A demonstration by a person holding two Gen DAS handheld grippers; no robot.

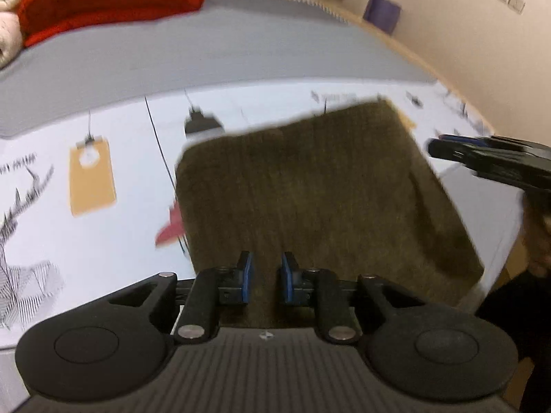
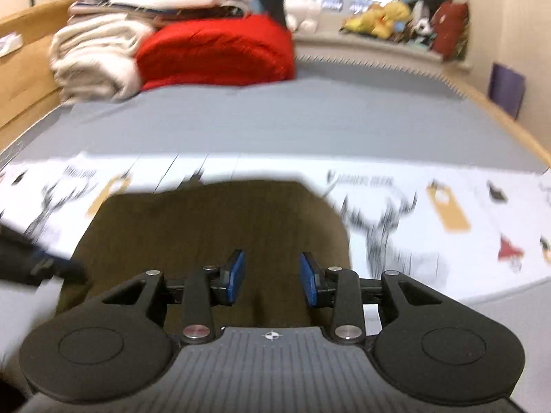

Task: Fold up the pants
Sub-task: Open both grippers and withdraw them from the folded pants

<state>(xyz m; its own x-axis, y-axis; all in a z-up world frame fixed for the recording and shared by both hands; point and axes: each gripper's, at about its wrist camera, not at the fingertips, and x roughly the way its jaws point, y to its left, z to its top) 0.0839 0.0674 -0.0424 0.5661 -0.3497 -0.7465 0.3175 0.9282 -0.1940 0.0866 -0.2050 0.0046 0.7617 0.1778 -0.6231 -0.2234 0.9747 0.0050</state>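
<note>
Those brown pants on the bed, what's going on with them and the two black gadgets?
A person is folding the brown pants with handheld tongs, one in each hand. The pants lie in a compact, roughly rectangular bundle on a white printed sheet spread over the grey bed. The left tongs and right tongs are both open above the near edge of the fabric, gripping nothing. A red blanket and cream ones sit piled at the far end.
</note>
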